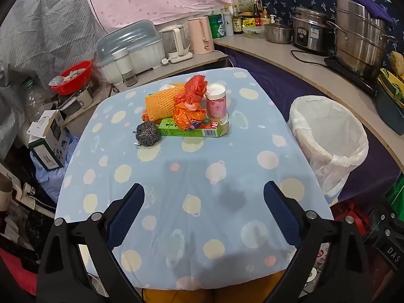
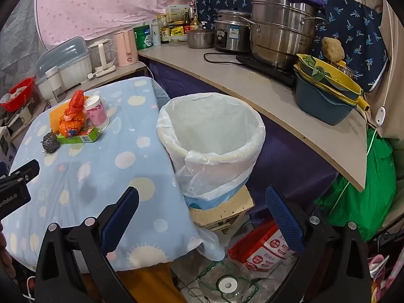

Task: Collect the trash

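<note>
A heap of trash lies on the far half of the blue dotted tablecloth [image 1: 176, 176]: a green carton [image 1: 192, 129], a crumpled orange bag [image 1: 189, 106], a yellow foam net [image 1: 161, 101], a pink paper cup [image 1: 216, 104] and a steel scourer [image 1: 147, 134]. The white-lined bin [image 1: 328, 136] stands to the table's right. My left gripper [image 1: 204, 197] hangs open over the near half of the cloth, well short of the heap. My right gripper [image 2: 202, 199] is open too, just in front of the bin [image 2: 212, 136], with nothing between its fingers. The heap [image 2: 75, 123] shows at that view's left.
A counter [image 2: 252, 88] behind the bin carries pots, a rice cooker, stacked bowls and bottles. Kettles and a covered dish rack [image 1: 131, 48] stand beyond the table. Boxes and a red basin [image 1: 73, 75] crowd the left; bags [image 2: 262, 247] lie on the floor below the bin.
</note>
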### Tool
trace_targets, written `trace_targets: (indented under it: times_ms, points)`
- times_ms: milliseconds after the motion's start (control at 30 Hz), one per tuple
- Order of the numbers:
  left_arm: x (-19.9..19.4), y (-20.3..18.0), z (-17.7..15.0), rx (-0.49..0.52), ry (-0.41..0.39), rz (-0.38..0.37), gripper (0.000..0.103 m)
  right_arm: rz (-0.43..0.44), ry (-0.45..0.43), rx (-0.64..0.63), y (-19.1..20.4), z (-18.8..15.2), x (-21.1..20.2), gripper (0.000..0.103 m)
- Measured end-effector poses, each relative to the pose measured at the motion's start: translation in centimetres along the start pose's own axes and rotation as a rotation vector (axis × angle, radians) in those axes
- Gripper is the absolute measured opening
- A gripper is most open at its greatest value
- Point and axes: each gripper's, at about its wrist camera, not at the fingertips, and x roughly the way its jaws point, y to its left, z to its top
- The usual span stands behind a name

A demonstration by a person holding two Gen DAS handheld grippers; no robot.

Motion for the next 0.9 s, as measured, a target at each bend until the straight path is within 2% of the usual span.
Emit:
trace_targets:
  times_ms: [900]
  points:
    - [-0.02, -0.17, 0.13, 0.016, 0.009, -0.010, 0.088, 0.009, -0.012, 0.004, 0.12, 0.31, -0.30, 0.096]
